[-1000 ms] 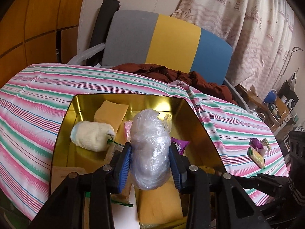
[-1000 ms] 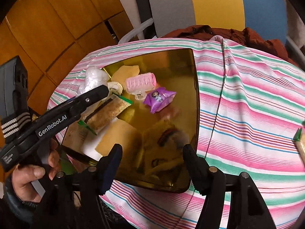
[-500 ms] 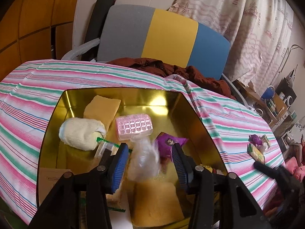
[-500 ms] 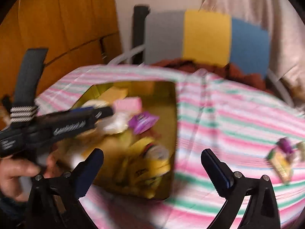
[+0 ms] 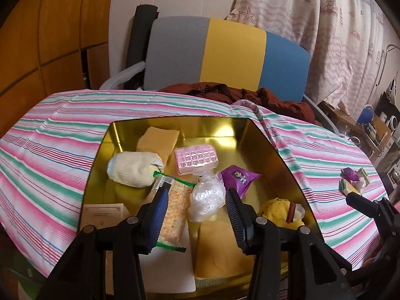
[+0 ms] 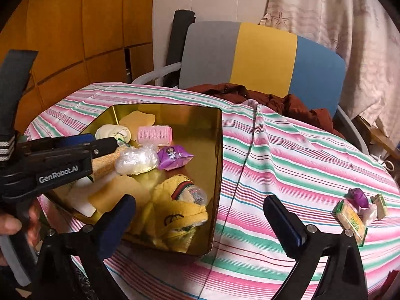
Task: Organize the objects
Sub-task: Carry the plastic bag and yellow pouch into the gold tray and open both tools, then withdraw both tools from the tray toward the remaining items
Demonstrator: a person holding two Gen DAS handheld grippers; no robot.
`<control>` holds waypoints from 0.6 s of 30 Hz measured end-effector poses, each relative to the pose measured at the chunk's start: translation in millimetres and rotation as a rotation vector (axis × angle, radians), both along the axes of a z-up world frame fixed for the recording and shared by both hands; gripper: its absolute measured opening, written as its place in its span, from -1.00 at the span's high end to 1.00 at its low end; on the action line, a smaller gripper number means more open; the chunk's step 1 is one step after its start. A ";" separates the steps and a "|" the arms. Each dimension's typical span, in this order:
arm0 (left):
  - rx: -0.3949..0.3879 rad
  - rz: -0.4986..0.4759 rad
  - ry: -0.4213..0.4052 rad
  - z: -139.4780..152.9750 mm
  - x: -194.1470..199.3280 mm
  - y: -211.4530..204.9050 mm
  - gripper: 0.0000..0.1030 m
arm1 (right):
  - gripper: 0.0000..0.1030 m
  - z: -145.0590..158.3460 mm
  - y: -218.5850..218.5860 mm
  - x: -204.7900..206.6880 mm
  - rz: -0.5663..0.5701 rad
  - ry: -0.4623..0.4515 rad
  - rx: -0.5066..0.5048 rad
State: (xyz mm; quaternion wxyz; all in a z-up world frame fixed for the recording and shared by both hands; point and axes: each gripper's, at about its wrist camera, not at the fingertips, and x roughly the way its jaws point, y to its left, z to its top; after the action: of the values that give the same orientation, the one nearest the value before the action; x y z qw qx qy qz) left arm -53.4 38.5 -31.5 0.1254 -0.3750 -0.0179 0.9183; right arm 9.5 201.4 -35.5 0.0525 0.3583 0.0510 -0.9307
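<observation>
1. The left gripper (image 5: 196,216) hangs over the gold tin (image 5: 272,147) with jaws apart, holding nothing; the clear plastic bag (image 5: 206,197) lies inside the tin between its fingers.
2. The right gripper (image 6: 200,221) is spread wide above the striped desk (image 6: 287,155); some small packets (image 6: 357,207) lie well apart from the tin.

The tablecloth (image 6: 287,155) was striped pink, green and white, with thin blue lines. The tin (image 5: 270,150) shone gold inside. In it lay a pink roller (image 5: 195,160), a purple packet (image 5: 240,178), a clear plastic bag (image 5: 205,197), a cream sock (image 5: 132,168) and a yellow sock (image 6: 180,215) banded red and green. The chair (image 6: 262,57) behind the table's far edge was grey, yellow and blue.
</observation>
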 end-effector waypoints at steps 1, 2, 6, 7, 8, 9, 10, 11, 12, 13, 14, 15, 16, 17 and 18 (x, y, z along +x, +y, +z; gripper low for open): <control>-0.010 0.005 0.007 1.9 2.0 0.2 0.07 | -0.99 0.2 0.9 0.9 -0.007 0.002 -0.001; -0.017 0.008 0.011 2.9 3.3 0.5 0.07 | -0.99 0.6 1.9 1.5 -0.014 0.004 -0.003; -0.030 0.013 0.021 6.7 8.6 2.6 0.07 | -0.99 2.5 9.9 2.3 -0.051 0.007 -0.024; -0.036 0.010 0.023 7.7 10.5 3.7 0.07 | -0.99 3.0 12.1 2.1 -0.060 0.008 -0.030; -0.040 0.009 0.026 8.3 12.0 4.7 0.07 | -0.99 3.6 14.1 2.3 -0.070 0.010 -0.035; -0.043 0.007 0.030 9.0 13.7 5.4 0.07 | -0.99 4.4 16.5 2.3 -0.081 0.013 -0.039; -0.047 0.003 0.035 9.9 15.5 6.7 0.07 | -0.99 5.4 18.9 2.3 -0.091 0.017 -0.044; -0.049 -0.001 0.037 10.8 16.3 8.4 0.07 | -0.99 6.2 21.1 2.4 -0.099 0.019 -0.050; -0.051 -0.005 0.040 11.4 17.5 9.3 0.07 | -0.99 7.0 23.3 2.7 -0.105 0.020 -0.056; -0.053 -0.010 0.044 12.1 19.0 10.8 0.07 | -0.99 7.6 25.0 3.0 -0.110 0.022 -0.061; -0.054 -0.014 0.045 12.5 19.8 11.9 0.07 | -0.99 7.8 25.9 3.0 -0.114 0.022 -0.064; -0.057 -0.019 0.047 12.6 20.6 13.1 0.07 | -0.99 7.8 27.1 3.5 -0.118 0.023 -0.065; -0.058 -0.024 0.048 13.0 21.6 14.4 0.07 | -0.99 7.7 27.7 4.0 -0.120 0.024 -0.063; -0.058 -0.030 0.050 13.4 22.9 15.9 0.07 | -0.99 7.5 28.5 4.2 -0.121 0.023 -0.062; -0.059 -0.037 0.050 13.6 23.8 17.5 0.07 | -0.99 7.2 29.5 4.9 -0.123 0.022 -0.063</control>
State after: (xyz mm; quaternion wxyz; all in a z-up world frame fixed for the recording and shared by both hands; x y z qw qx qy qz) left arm -29.6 56.0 -17.9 0.1317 -0.3555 0.0194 0.9251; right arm 14.5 230.8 -28.3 0.0058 0.3489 0.0001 -0.9372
